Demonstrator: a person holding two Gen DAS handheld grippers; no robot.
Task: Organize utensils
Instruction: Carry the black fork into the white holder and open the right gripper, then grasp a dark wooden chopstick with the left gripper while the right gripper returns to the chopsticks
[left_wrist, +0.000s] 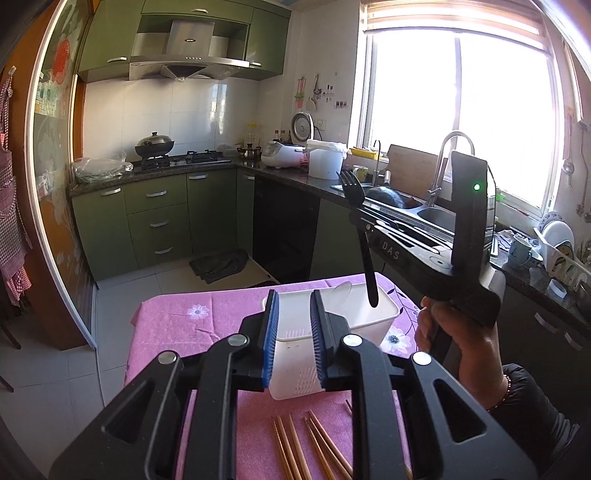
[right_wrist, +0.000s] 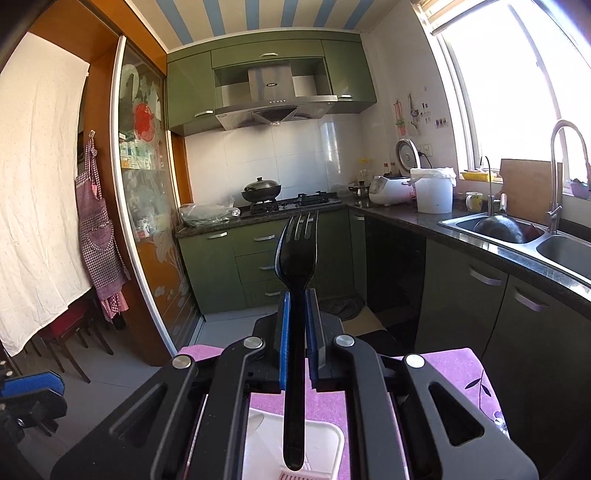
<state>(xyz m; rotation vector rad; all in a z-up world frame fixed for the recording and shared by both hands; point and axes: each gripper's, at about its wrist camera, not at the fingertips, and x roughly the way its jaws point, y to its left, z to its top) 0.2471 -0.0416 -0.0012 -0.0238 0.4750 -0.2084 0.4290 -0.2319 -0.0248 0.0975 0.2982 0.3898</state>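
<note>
A white plastic utensil caddy (left_wrist: 369, 314) stands on the pink flowered tablecloth (left_wrist: 184, 325). Several wooden chopsticks (left_wrist: 295, 443) lie in front of it. My left gripper (left_wrist: 294, 299) hovers over the caddy's near end, open, its blue pads a little apart with nothing between them. My right gripper (left_wrist: 360, 223), held in a hand, is shut on a black plastic fork (left_wrist: 365, 258), tines up, handle end hanging over the caddy's far compartment. In the right wrist view the fork (right_wrist: 297, 251) stands upright in the gripper (right_wrist: 296, 299), its handle tip above the caddy (right_wrist: 325, 443).
A person's hand (left_wrist: 461, 339) and dark sleeve are at the right. Behind runs a dark counter with a steel sink (left_wrist: 436, 216) and a dish rack (left_wrist: 561, 254). Green cabinets and a stove (right_wrist: 288, 203) line the far wall. Tiled floor lies left of the table.
</note>
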